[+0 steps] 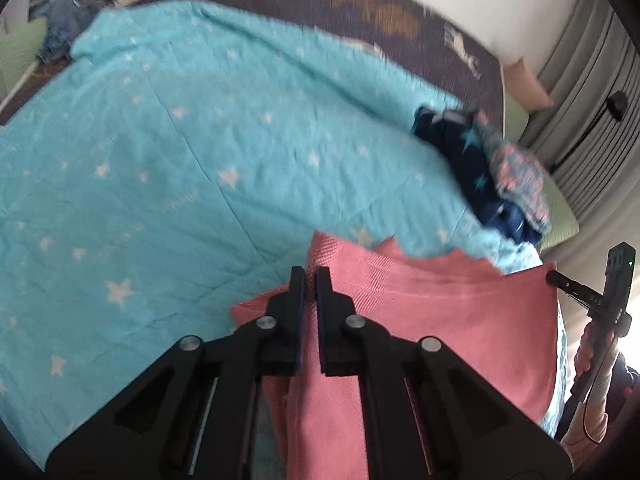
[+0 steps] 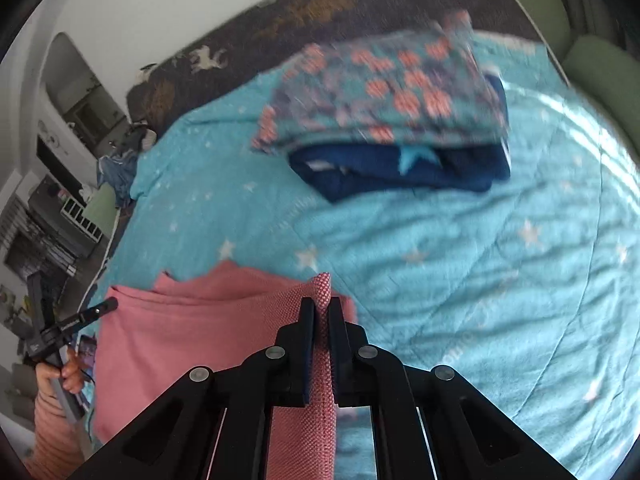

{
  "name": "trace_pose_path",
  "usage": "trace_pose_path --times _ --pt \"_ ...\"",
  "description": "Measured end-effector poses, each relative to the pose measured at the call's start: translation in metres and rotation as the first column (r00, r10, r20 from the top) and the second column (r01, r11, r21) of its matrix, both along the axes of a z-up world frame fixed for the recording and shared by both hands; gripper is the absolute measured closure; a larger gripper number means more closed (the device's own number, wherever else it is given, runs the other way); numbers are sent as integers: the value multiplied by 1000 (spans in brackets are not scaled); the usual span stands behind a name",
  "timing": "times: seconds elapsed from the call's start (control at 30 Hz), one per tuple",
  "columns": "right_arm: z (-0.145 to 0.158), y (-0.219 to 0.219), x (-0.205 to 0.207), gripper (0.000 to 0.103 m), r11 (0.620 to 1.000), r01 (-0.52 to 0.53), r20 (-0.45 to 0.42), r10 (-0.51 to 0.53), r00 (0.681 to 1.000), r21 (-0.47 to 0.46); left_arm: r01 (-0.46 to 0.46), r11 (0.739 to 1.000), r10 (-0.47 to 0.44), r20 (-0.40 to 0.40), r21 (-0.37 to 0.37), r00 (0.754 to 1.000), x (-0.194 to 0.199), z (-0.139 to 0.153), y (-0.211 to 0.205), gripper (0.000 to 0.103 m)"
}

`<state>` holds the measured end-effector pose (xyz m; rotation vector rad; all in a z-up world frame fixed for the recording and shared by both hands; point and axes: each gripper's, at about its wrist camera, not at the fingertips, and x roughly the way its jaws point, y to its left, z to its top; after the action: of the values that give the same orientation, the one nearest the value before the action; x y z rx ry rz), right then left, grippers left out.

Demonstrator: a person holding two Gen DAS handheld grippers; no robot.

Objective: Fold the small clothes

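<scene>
Both tools are matte black plastic: each has two flat, narrow fingers on angular linkage arms fastened with round silver pivot screws, with pale metal rails showing through triangular cut-outs lower down. The right gripper (image 2: 321,308) and left gripper (image 1: 310,278) look alike. A small green light glows on the right tool's upright block. The person wears a pink ribbed sleeve (image 2: 50,436)

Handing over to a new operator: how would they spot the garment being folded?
Find the turquoise star-print quilt covering the bed. At its near edge lies a plain pink garment, unlike the patterned clothes stacked farther back, and both hand-held grippers pinch it.
</scene>
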<state>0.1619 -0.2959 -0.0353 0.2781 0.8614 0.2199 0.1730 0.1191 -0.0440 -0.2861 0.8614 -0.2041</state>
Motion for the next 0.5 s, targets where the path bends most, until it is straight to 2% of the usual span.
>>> trace_pose_path --times 0.07,0.13,0.17,0.2,0.27,0.33,0.37,0.4,0.5 --pt "8 12 2 98 999 -26 33 27 999 -36 -21 999 21 25 35 999 -4 4 6 97" --pt "8 15 12 98 999 -34 38 36 999 -40 -52 997 52 7 51 999 0 -5 14 97" --pt "4 15 17 98 999 -34 33 35 999 -23 -67 997 67 -17 36 998 4 -12 20 97" --pt "0 13 23 98 999 -31 20 31 999 -9 -62 998 61 -57 -15 997 8 -24 25 97" --pt "-18 8 35 98 1000 0 -55 1 998 4 -38 996 30 -95 -75 995 11 -34 23 93" --pt "-29 6 34 97 1000 9 -94 -7 996 22 0 996 -9 -104 -89 995 11 -39 14 54" --pt "-33 5 29 97 1000 6 -103 -4 995 19 19 997 -26 -90 -71 996 13 -39 8 47" --pt "-34 3 25 97 1000 6 -106 -4 994 14 31 998 -36 -79 -56 996 12 -38 2 44" --pt "-35 -2 13 96 999 10 -109 -7 994 31 73 996 -77 -97 -41 992 25 -40 -13 44"
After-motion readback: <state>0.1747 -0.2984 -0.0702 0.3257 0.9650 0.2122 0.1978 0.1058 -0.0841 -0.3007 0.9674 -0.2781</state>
